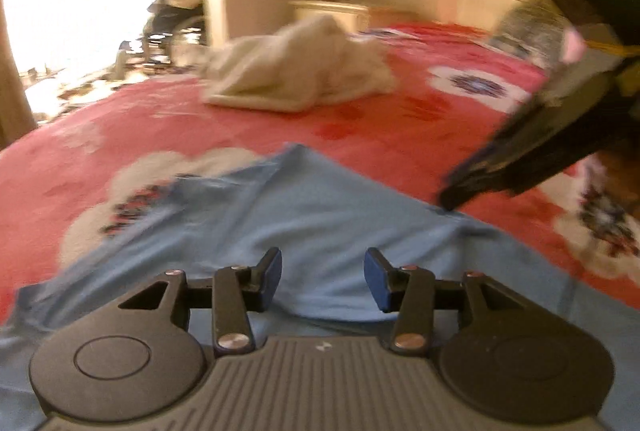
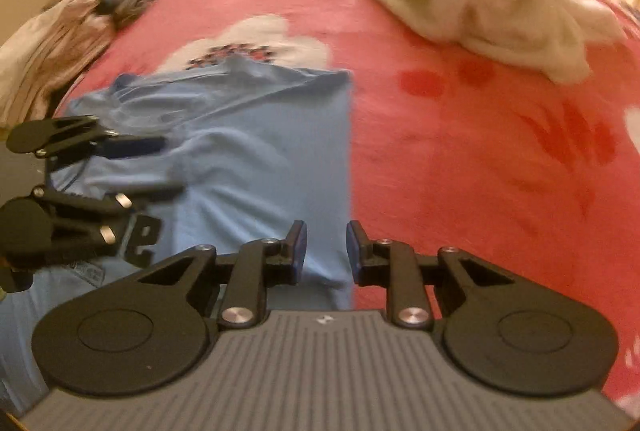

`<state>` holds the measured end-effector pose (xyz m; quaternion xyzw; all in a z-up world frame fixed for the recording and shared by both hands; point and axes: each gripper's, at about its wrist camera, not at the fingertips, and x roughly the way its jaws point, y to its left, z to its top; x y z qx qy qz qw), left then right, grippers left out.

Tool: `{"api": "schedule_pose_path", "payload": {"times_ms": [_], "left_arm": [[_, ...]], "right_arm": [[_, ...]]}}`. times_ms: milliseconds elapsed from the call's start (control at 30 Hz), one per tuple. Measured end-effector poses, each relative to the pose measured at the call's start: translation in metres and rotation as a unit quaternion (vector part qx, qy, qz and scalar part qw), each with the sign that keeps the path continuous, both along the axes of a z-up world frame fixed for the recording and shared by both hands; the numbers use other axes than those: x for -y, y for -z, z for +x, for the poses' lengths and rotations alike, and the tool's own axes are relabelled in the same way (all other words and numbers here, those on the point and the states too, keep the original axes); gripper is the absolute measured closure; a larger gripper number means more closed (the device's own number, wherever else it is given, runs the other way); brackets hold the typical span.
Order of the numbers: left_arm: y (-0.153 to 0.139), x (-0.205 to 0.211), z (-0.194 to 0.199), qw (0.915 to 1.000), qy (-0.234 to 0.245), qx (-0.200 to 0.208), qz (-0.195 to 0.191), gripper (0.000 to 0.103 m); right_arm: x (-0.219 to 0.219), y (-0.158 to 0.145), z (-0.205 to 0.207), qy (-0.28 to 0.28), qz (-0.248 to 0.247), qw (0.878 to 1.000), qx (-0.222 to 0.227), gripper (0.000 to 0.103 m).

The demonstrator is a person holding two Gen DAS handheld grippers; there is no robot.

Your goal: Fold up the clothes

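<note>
Blue cotton lies under both of your tongs: the shirt is spread flat on the bed, and both grippers hang above it, each pointing down at the cloth. Your left gripper stands about half open with nothing between its pads; only shirt shows through the gap, below the tips. Your right gripper is parted narrowly, also empty, and in its own view its tips sit right over the shirt's straight right-hand edge, one finger over blue, the other over the red cover. In the left view its dark tips come down to a corner of the shirt, but blur hides whether they touch it.

The shirt is thin, smooth knit with soft wrinkles and a fold ridge running across the middle. Its right edge is clean and straight; the far edge is rumpled. The bed cover is fuzzy red-pink fleece printed with big white flowers. A crumpled cream towel lies well apart, toward the far side. A heap of brownish clothes sits at the bed's left edge.

To the right of the shirt you have a wide stretch of bare cover.
</note>
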<state>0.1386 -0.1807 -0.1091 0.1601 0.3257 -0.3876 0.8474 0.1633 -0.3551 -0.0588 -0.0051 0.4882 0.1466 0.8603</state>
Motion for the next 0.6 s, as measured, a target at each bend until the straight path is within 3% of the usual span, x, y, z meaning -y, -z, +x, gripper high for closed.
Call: {"api": "schedule_pose_path", "payload": {"times_ms": [67, 167, 300, 600], "left_arm": [[0.012, 0.010, -0.012, 0.9987, 0.037, -0.008, 0.035, 0.056], [0.025, 0.011, -0.030, 0.9957, 0.060, 0.035, 0.062, 0.055], [0.018, 0.000, -0.025, 0.9980, 0.044, 0.014, 0.044, 0.054], [-0.001, -0.012, -0.023, 0.9990, 0.027, 0.016, 0.032, 0.054]], "right_arm": [[-0.007, 0.013, 0.002, -0.012, -0.018, 1.000, -0.016, 0.083], [-0.002, 0.029, -0.004, -0.006, -0.046, 0.998, -0.035, 0.080], [0.010, 0.020, -0.008, 0.024, -0.035, 0.999, -0.031, 0.079], [0.010, -0.001, -0.014, 0.056, -0.020, 0.998, 0.014, 0.078]]}}
